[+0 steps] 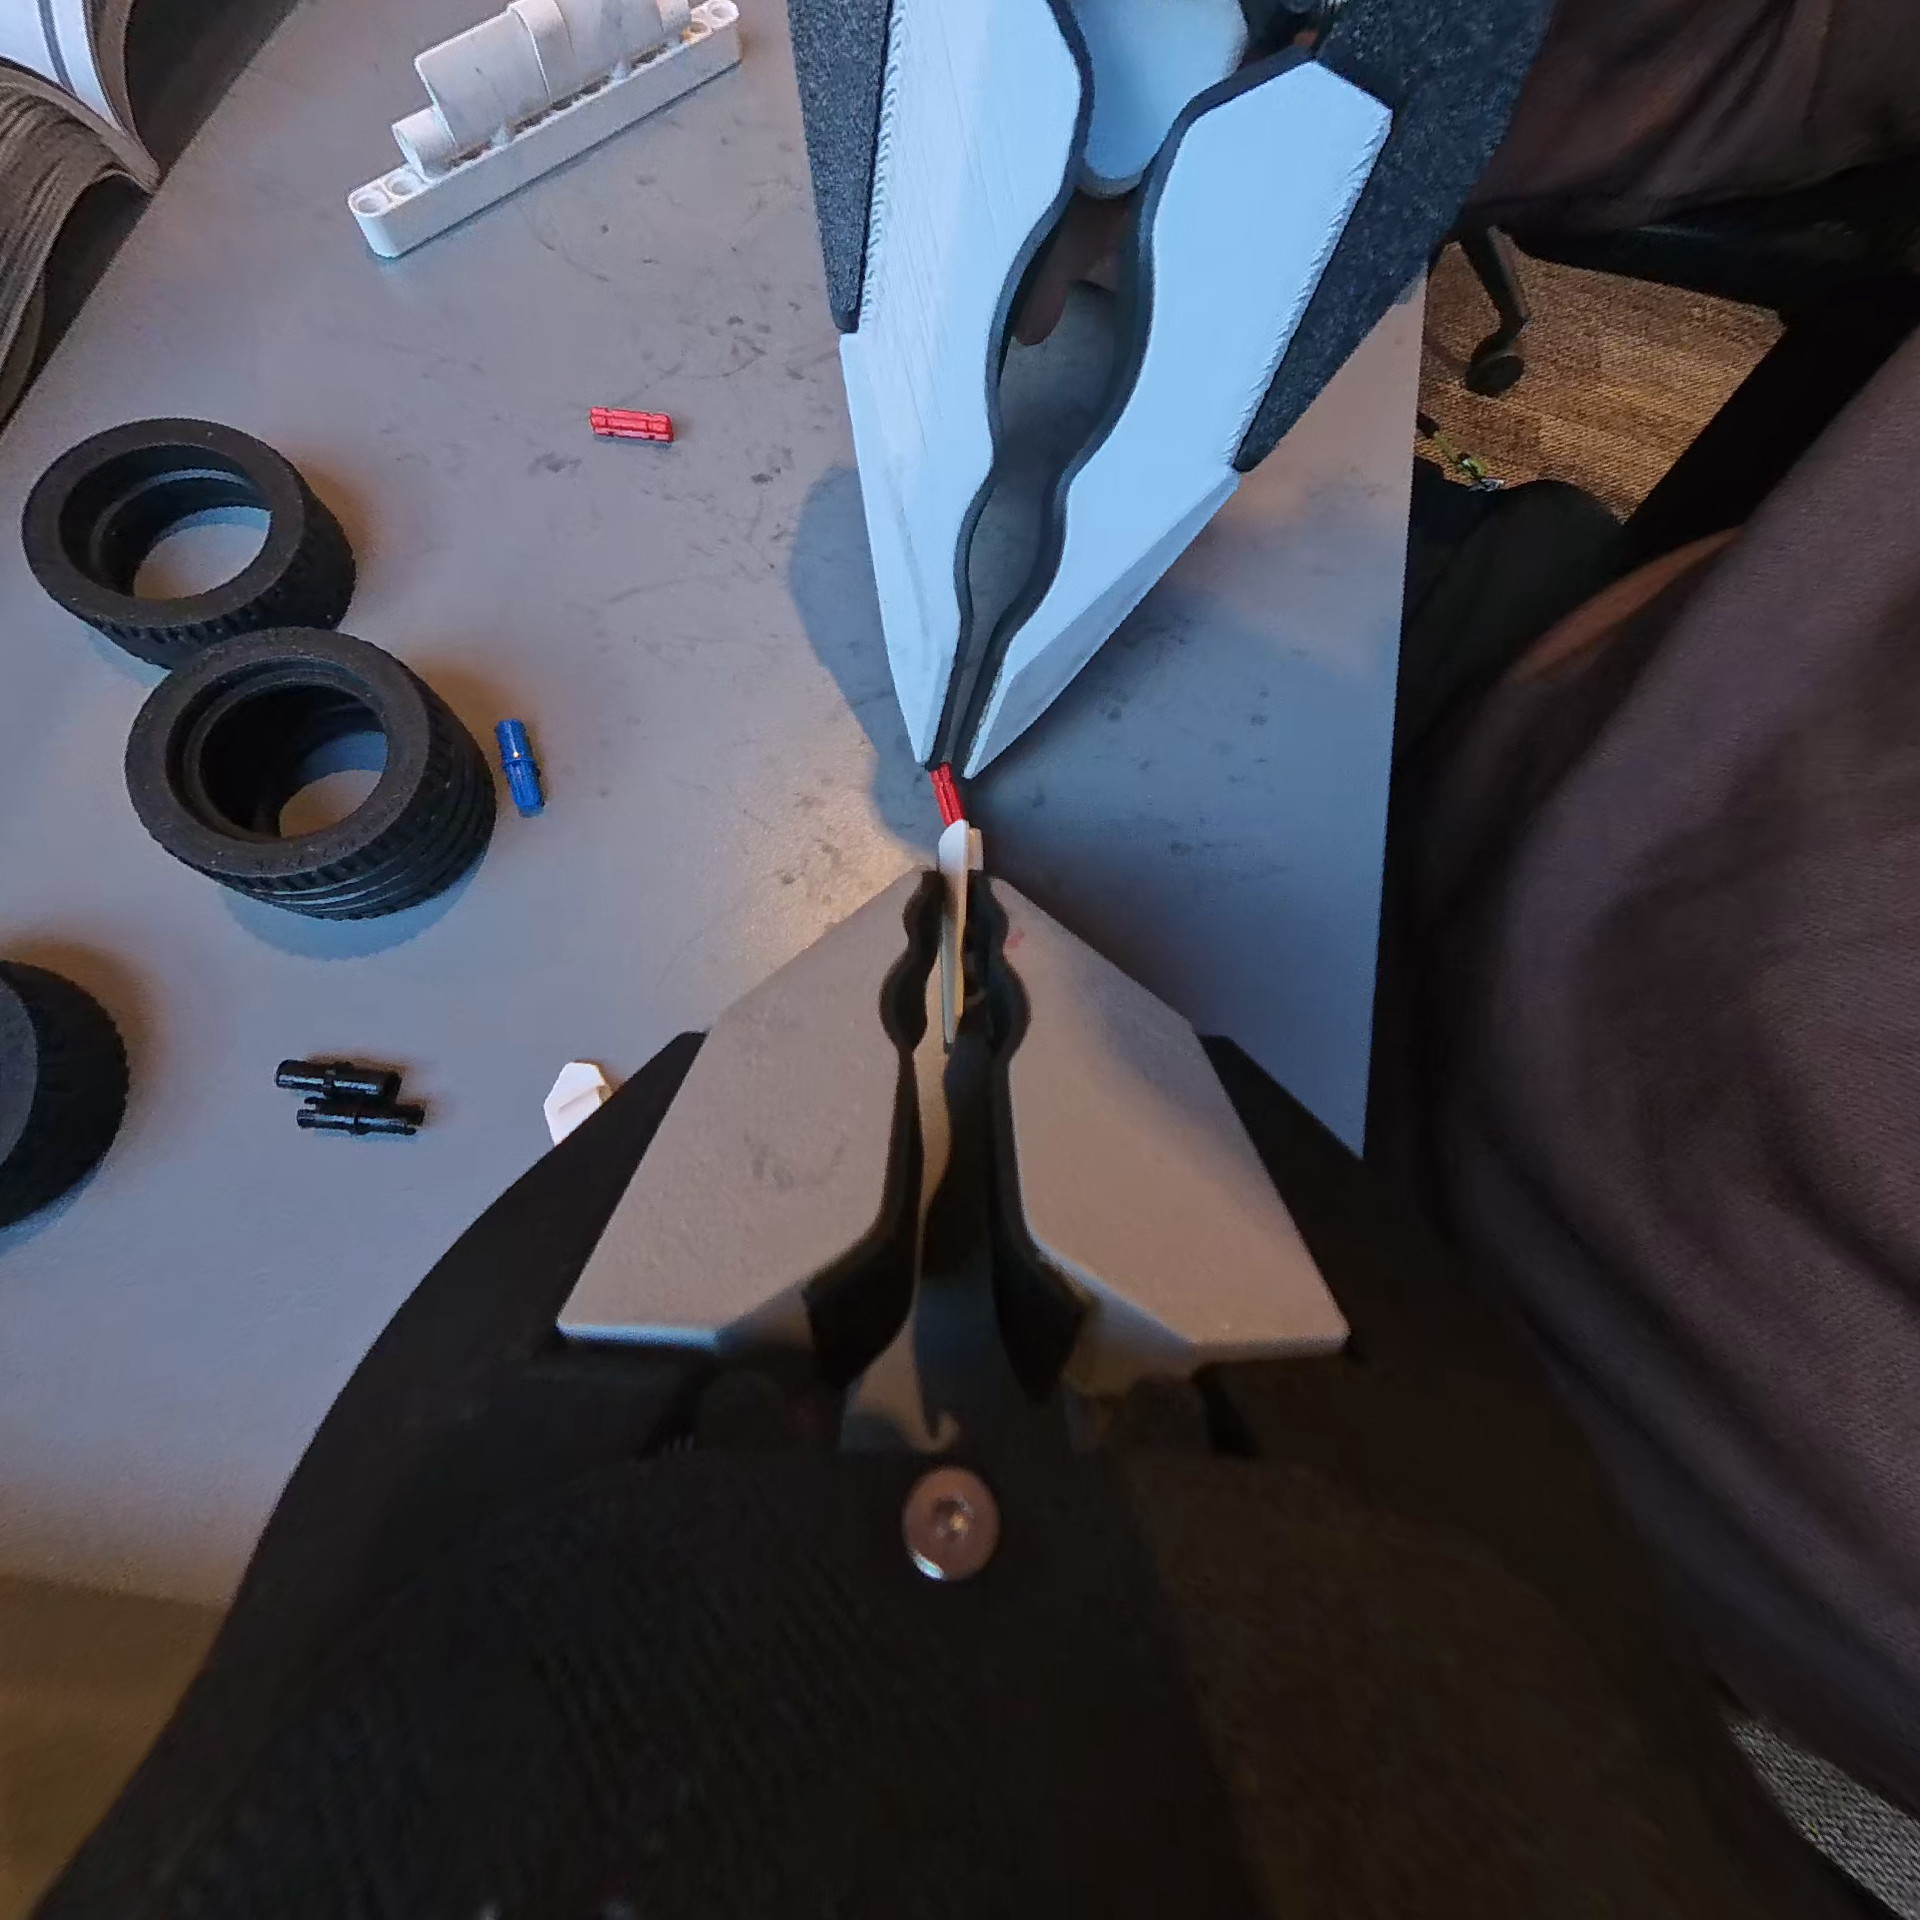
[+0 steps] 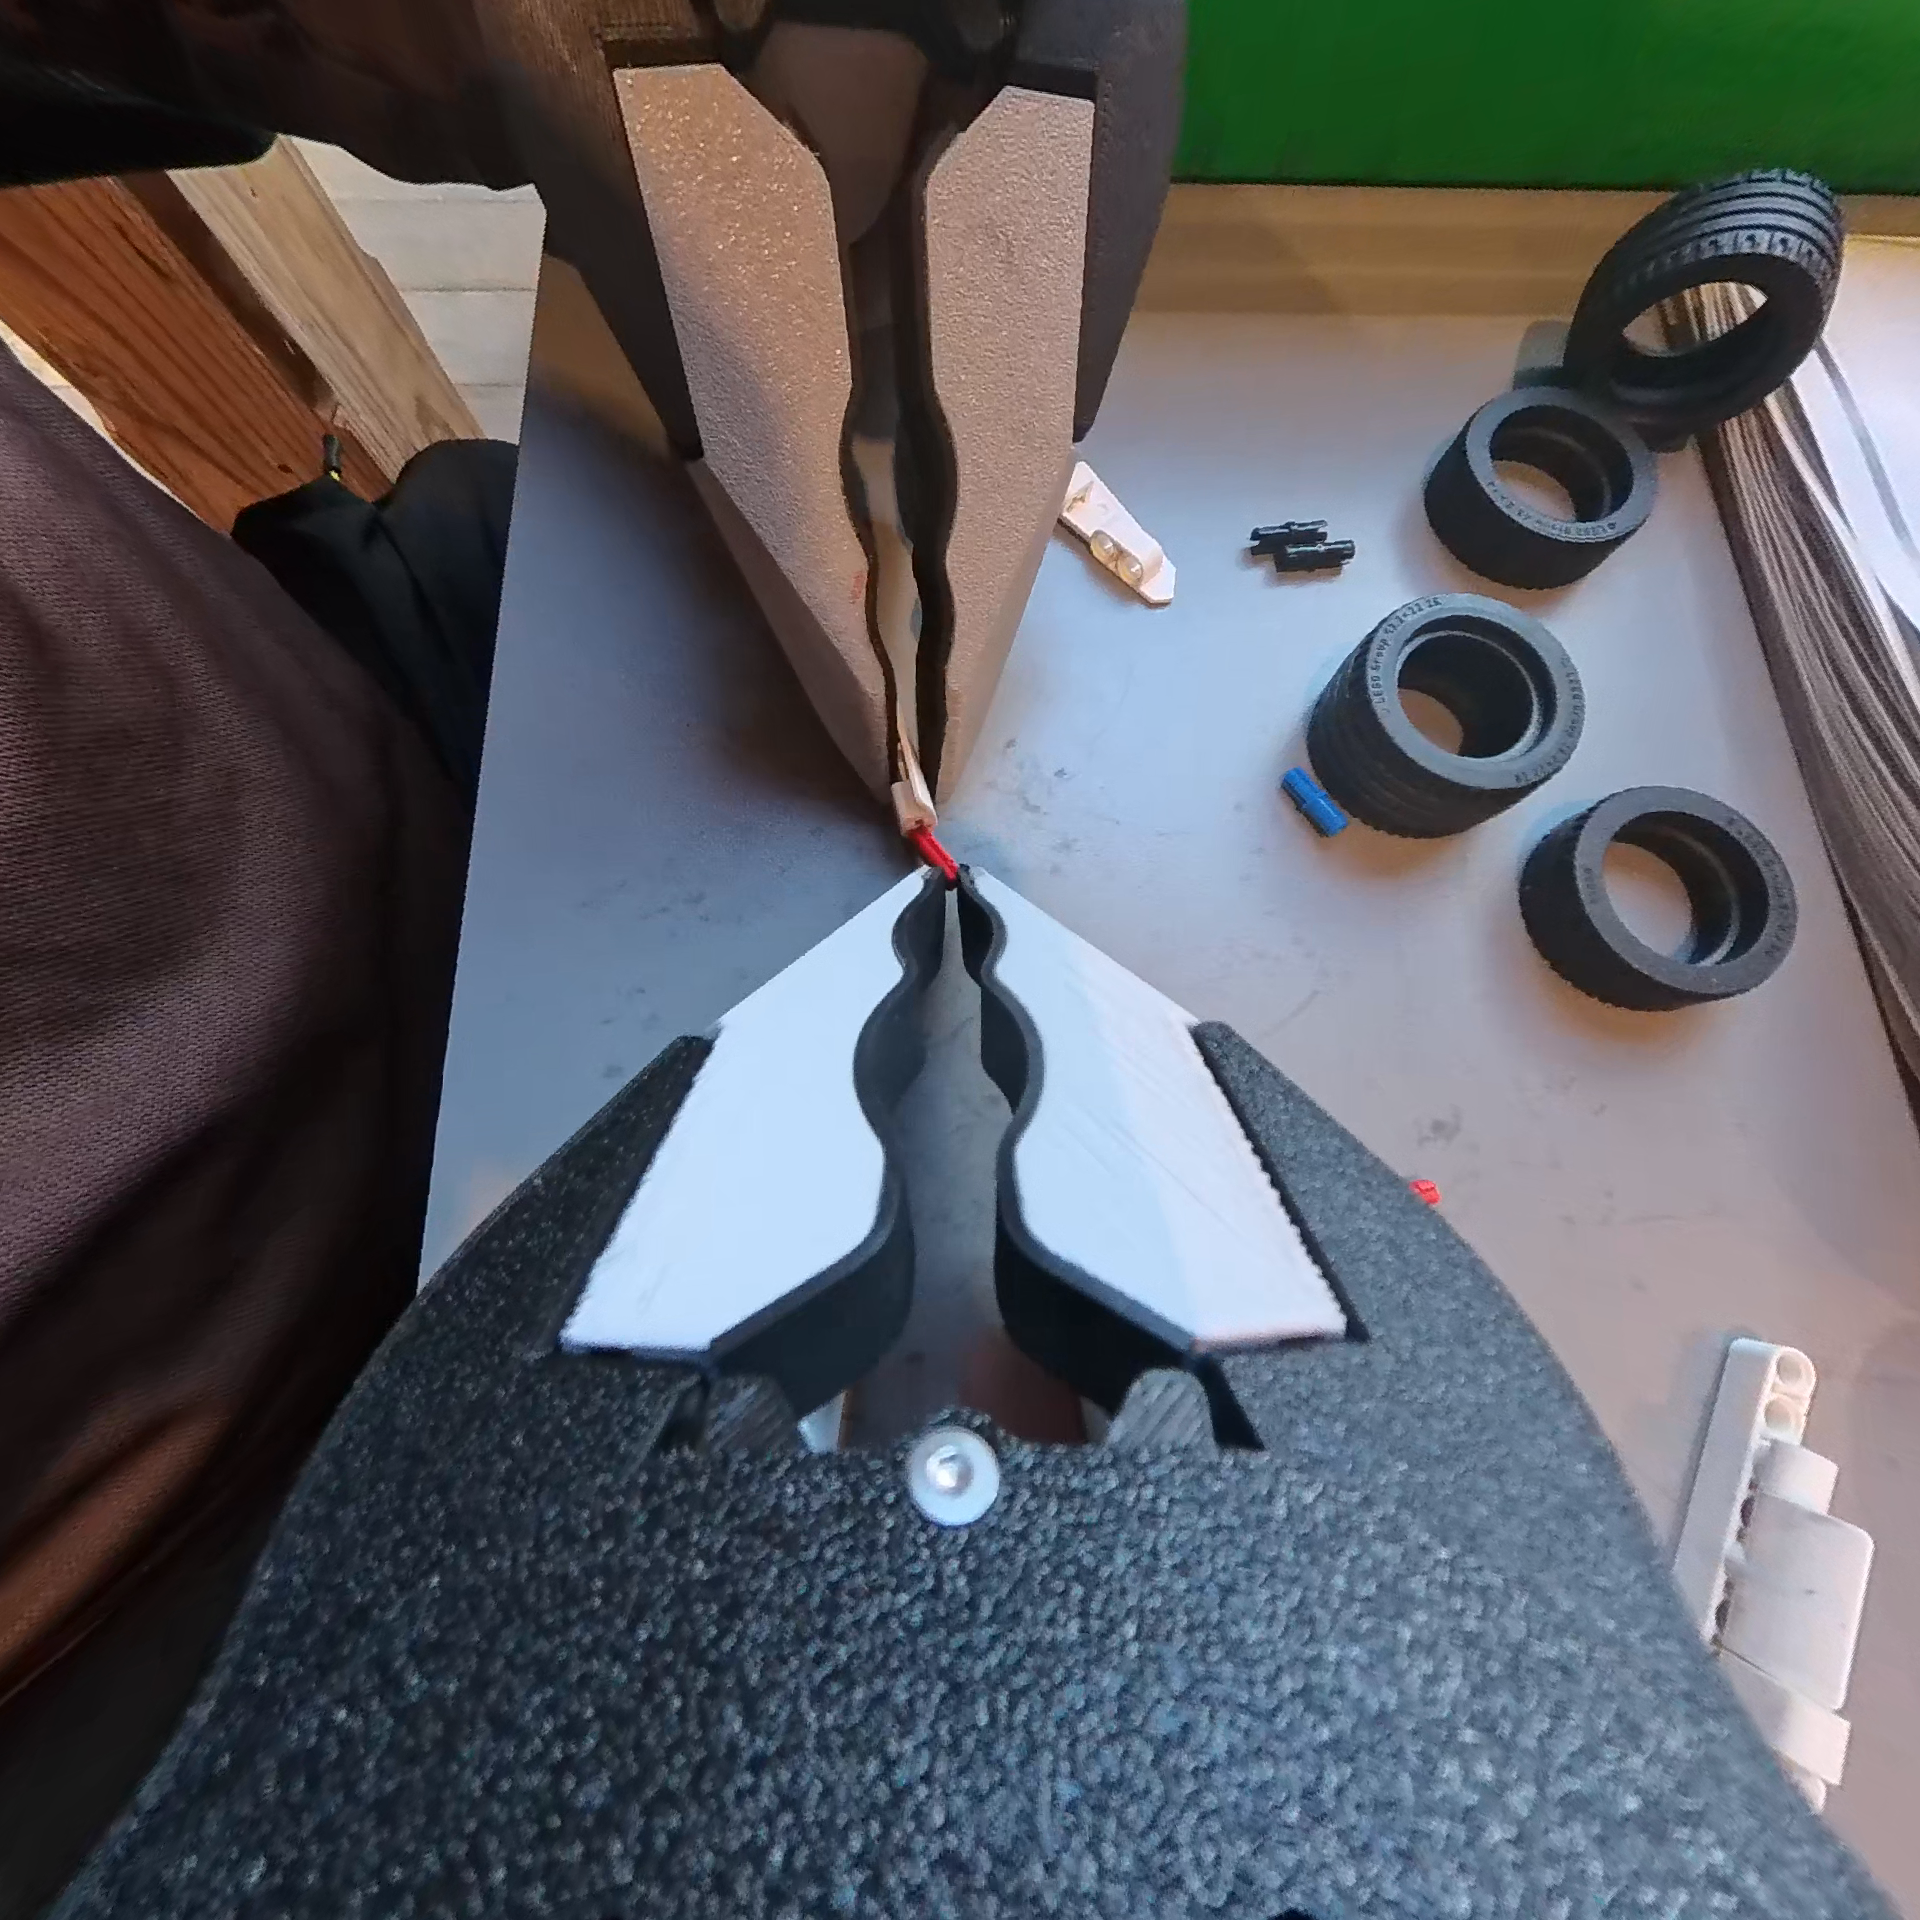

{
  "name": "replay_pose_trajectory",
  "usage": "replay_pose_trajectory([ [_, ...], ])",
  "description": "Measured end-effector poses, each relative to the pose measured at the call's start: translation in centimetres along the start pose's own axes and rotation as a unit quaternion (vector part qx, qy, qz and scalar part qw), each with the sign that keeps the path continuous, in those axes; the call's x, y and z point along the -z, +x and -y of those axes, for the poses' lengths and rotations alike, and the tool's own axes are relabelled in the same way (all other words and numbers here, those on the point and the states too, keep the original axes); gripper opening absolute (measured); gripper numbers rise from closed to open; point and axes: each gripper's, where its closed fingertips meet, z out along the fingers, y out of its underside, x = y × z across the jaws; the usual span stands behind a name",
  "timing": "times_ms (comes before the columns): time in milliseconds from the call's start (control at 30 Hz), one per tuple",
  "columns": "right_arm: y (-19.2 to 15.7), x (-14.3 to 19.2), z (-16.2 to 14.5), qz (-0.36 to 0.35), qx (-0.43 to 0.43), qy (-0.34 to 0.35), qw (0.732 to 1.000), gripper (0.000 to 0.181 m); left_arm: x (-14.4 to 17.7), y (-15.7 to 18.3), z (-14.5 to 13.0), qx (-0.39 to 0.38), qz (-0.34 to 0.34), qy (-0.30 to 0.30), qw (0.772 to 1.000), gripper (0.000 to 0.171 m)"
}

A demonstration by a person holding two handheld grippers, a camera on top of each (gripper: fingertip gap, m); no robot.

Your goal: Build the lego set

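My left gripper (image 1: 958, 883) is shut on a thin white lego piece (image 1: 954, 914) that sticks out past its tips. My right gripper (image 2: 948, 883) is shut on a small red pin (image 2: 932, 847). The two grippers meet tip to tip above the grey table (image 1: 644, 582). The red pin (image 1: 945, 792) touches the end of the white piece (image 2: 912, 798). In the left wrist view the right gripper (image 1: 948, 764) comes down from the top. In the right wrist view the left gripper (image 2: 914, 774) comes down from the top.
Black tyres (image 1: 312, 769) (image 2: 1444, 727), a blue pin (image 1: 520, 764) (image 2: 1314, 802), two black pins (image 1: 348, 1096) (image 2: 1299, 545), a loose red pin (image 1: 631, 424), a white beam assembly (image 1: 551, 114) (image 2: 1766, 1538) and another white piece (image 2: 1122, 540) lie on the table. The table edge (image 1: 1387, 727) lies beside the grippers. Only a small space, under 4 cm, lies between the two pairs of fingers. My right gripper's tips are some 15 cm from the white beam assembly (image 2: 1766, 1538). It is also in sight in the left wrist view (image 1: 471, 117).
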Motion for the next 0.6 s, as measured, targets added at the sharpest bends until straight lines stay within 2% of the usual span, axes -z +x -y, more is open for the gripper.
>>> replay_pose_trajectory([
  [300,0.04,-0.33,-0.41,-0.013,0.016,-0.016,1.0,0.002,0.0,0.01,0.02,0.012,-0.008,-0.001,1.0,0.003],
  [467,0.05,-0.29,-0.35,-0.051,0.064,-0.016,0.997,0.001,0.05,0.06,0.03,0.034,-0.017,-0.002,0.999,0.003],
  [600,0.17,0.15,0.23,-0.064,0.069,0.007,0.996,0.0,-0.04,0.09,0.08,0.035,-0.012,0.001,0.999,0.003],
])
